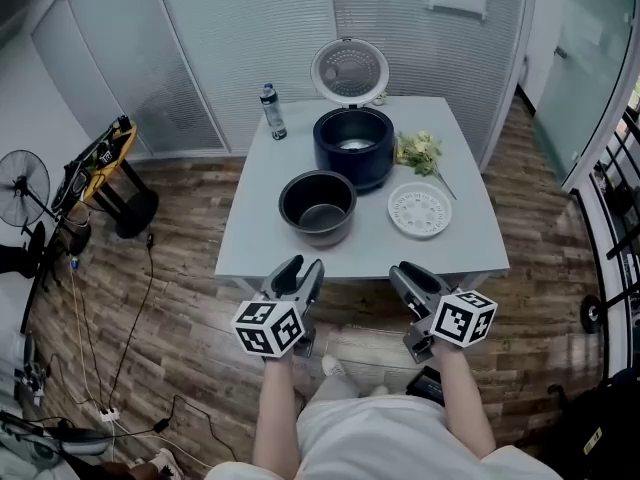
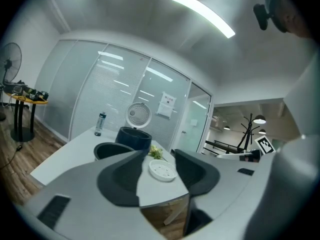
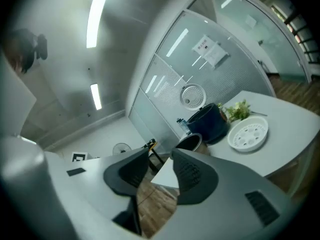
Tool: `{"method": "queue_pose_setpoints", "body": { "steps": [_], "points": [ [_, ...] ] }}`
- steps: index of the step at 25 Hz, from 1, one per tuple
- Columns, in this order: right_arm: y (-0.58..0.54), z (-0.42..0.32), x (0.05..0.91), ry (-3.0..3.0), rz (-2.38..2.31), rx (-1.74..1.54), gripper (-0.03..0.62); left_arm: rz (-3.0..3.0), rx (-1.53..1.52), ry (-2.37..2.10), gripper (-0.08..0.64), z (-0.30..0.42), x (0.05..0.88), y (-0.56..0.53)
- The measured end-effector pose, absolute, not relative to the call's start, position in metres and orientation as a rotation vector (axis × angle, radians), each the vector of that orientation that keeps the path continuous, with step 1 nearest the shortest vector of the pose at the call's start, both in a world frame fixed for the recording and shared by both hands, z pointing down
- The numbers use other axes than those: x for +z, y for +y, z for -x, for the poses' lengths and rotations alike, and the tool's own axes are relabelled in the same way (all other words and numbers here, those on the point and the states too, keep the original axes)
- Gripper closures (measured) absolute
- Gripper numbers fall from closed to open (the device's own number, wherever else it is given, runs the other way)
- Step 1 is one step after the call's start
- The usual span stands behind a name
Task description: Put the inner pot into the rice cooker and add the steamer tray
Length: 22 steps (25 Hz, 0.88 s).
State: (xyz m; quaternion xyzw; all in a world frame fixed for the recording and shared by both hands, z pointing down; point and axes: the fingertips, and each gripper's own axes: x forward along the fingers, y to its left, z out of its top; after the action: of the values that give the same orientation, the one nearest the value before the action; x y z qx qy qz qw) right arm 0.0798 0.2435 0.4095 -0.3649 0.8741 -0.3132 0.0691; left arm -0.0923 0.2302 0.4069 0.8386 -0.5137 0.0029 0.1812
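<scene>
Dark inner pot (image 1: 318,206) beside rice cooker (image 1: 353,146)

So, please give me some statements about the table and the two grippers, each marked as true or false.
1. The inner pot sits inside the rice cooker. False: it stands on the table, in front of the cooker.
2. The cooker's lid is open. True.
3. The steamer tray lies on the table, beside the inner pot. True.
4. The left gripper holds the bottle. False: its jaws are apart and empty; the bottle stands at the table's far side.
5. The right gripper is empty. True.
</scene>
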Motion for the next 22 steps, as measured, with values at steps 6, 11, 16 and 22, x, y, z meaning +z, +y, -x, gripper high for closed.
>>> {"method": "queue_pose_setpoints", "body": {
  "steps": [6,11,16,22],
  "points": [
    [0.249,-0.082,0.414,2.562,0.997,-1.077,0.364,-2.341,0.128,-1.539,0.281,0.12,0.413,0.234],
    [0.249,-0.084,0.422,2.562,0.995,-1.111,0.362,-2.303,0.148,-1.561,0.281,0.138,0.419,0.237],
    [0.248,-0.083,0.429,2.542,0.985,-1.161,0.364,-2.235,0.121,-1.568,0.282,0.154,0.432,0.237],
    [0.221,-0.068,0.443,2.556,0.998,-1.211,0.364,-2.189,0.098,-1.543,0.282,0.166,0.447,0.221]
  ]
}}
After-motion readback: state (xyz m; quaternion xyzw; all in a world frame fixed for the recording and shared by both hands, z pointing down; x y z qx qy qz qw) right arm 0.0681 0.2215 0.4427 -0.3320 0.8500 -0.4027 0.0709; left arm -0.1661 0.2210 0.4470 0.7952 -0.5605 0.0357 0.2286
